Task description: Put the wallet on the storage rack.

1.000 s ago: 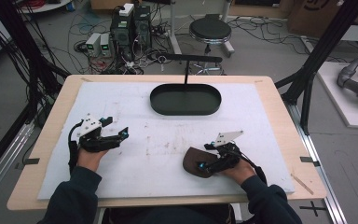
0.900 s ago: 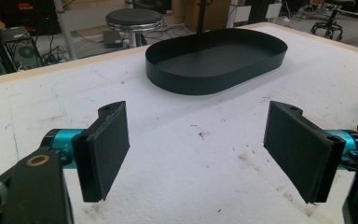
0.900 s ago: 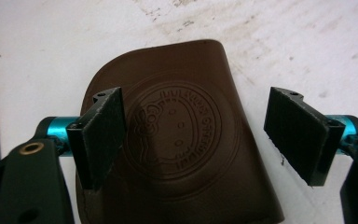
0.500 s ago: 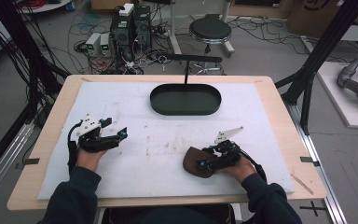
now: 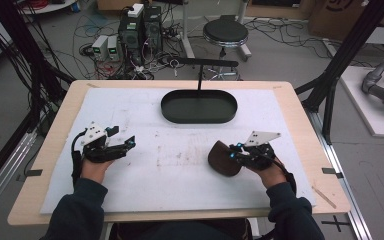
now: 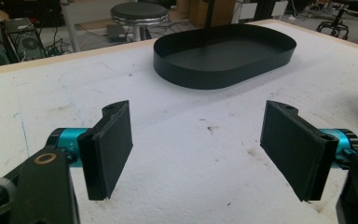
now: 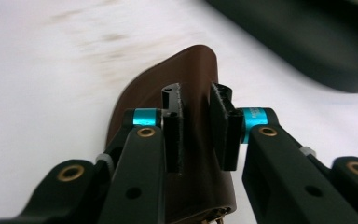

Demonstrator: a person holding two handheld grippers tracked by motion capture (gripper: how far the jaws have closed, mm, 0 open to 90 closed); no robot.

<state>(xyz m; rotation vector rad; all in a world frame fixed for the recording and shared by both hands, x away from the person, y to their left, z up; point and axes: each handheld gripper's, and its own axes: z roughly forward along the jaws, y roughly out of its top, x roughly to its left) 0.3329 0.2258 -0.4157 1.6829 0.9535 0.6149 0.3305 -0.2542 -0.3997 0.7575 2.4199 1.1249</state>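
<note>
Mat (image 5: 145, 175) covers the table (image 5: 300, 120). Tray (image 5: 199, 106) sits on the mat at far centre, stool (image 5: 225, 34) on the floor behind the table. Left gripper (image 5: 125, 146) near-left over the mat, right gripper (image 5: 235, 152) near-right, pouch (image 5: 221, 159) between its jaws, left of that hand.
</note>
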